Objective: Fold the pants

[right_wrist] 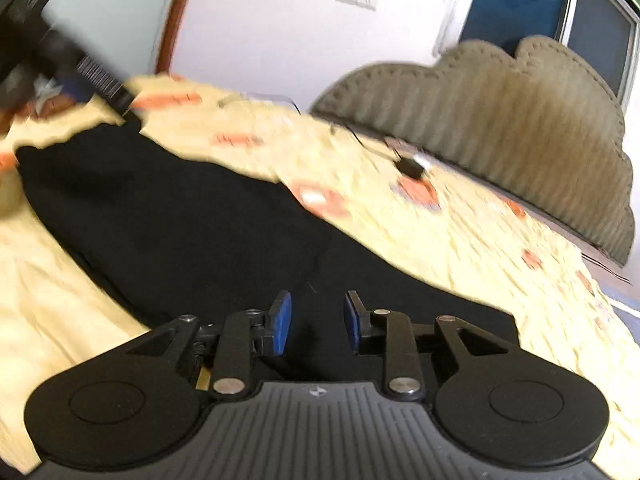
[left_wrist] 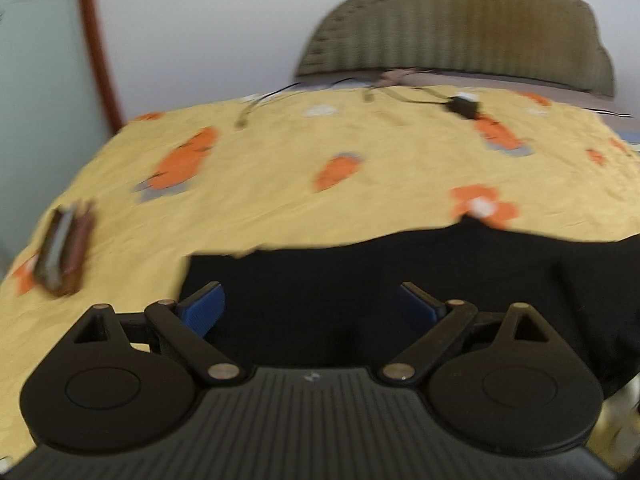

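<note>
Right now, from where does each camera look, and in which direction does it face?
Left wrist view: sits on the left gripper, facing down over the black pants on the yellow floral bedsheet toward the ribbed headboard; its own open blue pads show.
Right wrist view: sits on the right gripper, facing along the pants toward the same headboard; its narrowly parted pads show, nothing between them, and the left gripper blurred at top left.
Shared: pants, bedsheet, headboard, small black device.
</note>
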